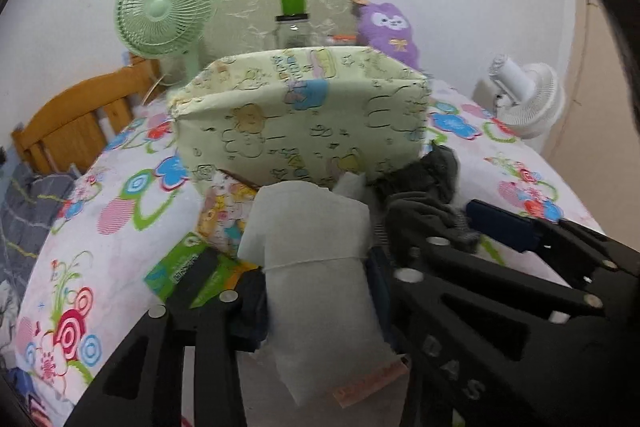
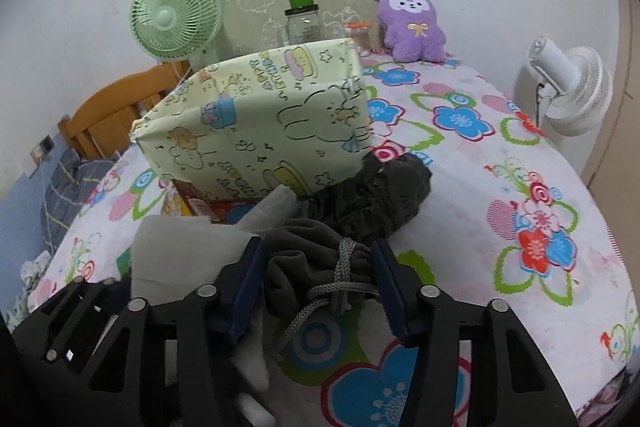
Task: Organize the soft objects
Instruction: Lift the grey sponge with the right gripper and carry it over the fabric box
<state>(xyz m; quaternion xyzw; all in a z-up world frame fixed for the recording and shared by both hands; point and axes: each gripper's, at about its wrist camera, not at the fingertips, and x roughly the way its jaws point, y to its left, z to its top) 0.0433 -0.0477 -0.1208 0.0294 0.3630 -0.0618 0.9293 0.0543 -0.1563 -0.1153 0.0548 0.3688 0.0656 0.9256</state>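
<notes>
Bed edge: the bed (image 2: 520,155) with its flowery sheet curves away at 3 o'clock in the right wrist view, lots of bare sheet over there. At 9 o'clock it drops off toward a wooden headboard (image 2: 116,111) and some grey-blue bedding.
Open room: pretty tight in the middle. The green printed box (image 2: 256,131) sits tipped right behind the pile, at 12 o'clock from both grippers.
Back row: green fan (image 2: 174,19), clear jar with green lid (image 2: 302,19) and purple plush (image 2: 414,27) along the wall, well apart from the pile. White fan (image 2: 568,87) at 2 o'clock, off the bed edge.
Left gripper (image 1: 316,291): angled down, pads pressed onto the pale grey cloth bundle (image 1: 316,247) that stands between them.
Right gripper (image 2: 320,287): also angled down, blue pads squeezed against the dark grey cloth with a knotted cord (image 2: 320,267).
Where the soft stuff is: both bundles lie side by side just in front of the box, the black crinkly bag (image 2: 384,195) touching behind the dark one.
Hard to make out: colourful packets (image 1: 224,211) under the box's front edge are half covered, can't read them. The pale bundle's lower end is blurry and cut off by the gripper frame.
</notes>
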